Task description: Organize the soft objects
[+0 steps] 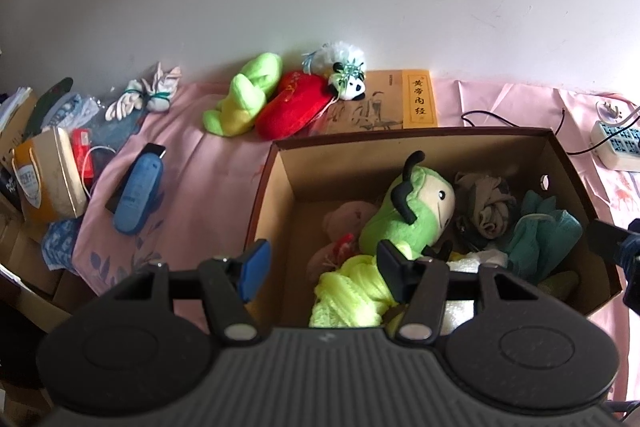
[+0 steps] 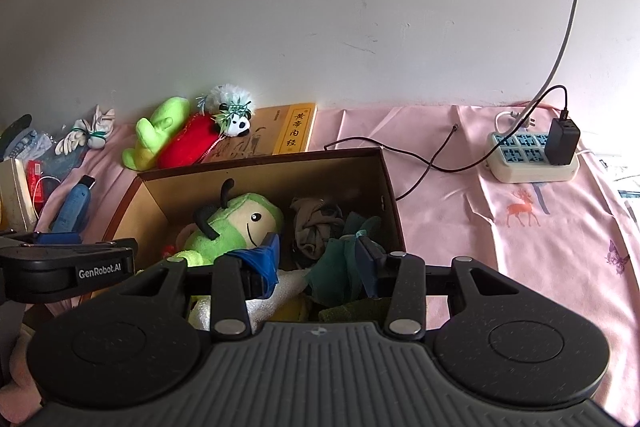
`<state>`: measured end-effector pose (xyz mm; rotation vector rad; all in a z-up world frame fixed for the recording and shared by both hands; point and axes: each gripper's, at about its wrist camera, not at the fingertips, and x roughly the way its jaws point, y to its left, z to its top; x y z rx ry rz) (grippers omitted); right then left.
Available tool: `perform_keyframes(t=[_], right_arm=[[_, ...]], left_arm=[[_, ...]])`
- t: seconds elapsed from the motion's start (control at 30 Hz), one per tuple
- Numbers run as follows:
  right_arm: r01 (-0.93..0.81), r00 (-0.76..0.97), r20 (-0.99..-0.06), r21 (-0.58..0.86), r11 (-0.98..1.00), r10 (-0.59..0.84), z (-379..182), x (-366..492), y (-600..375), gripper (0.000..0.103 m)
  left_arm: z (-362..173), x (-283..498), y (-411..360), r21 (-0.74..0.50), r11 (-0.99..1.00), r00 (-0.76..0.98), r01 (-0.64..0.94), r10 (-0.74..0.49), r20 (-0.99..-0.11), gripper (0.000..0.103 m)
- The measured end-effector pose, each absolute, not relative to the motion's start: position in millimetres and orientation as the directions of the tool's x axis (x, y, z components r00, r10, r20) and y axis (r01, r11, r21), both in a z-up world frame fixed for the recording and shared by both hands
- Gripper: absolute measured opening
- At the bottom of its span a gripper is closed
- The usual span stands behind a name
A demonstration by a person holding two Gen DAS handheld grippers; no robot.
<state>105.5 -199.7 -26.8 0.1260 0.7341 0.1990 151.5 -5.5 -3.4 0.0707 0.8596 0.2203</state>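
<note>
Left wrist: left gripper [image 1: 320, 265] jaws apart, empty, over near-left rim of brown cardboard box [image 1: 276, 179] holding green plush bug [image 1: 404, 215]. Right gripper [image 2: 318, 259] jaws apart around teal mesh pouf [image 2: 340, 267]; grip unclear. Bare pink sheet [image 2: 460, 219] right of box.

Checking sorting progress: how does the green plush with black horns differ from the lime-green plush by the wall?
The green plush with black horns lies inside the brown cardboard box; the lime-green plush lies outside on the pink cloth. The horned one shows a cream face; the other shows none and touches a red cushion. Both are soft green toys.
</note>
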Motion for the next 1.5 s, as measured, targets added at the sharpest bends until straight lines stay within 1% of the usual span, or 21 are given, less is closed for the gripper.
perform_keyframes(t=[0.37, 1.03, 1.5], right_arm=[[-0.124, 0.736, -0.645, 0.17, 0.978, 0.205, -25.9, 101.5, -204.3, 0.025], [-0.09, 0.738, -0.651, 0.166, 0.982, 0.178, -27.0, 98.5, -208.0, 0.026], [-0.09, 0.732, -0.655, 0.178, 0.98, 0.186, -30.5, 100.8, -206.5, 0.026]], left_arm=[[-4.0, 148.6, -10.2, 0.131, 0.981, 0.638, -0.141, 0.191, -0.746, 0.061], [-9.4, 151.1, -14.8, 0.136, 0.982, 0.655, -0.127, 0.187, -0.732, 0.061], [-10.4, 152.2, -15.1, 0.133, 0.984, 0.66, -0.121, 0.18, -0.729, 0.061]])
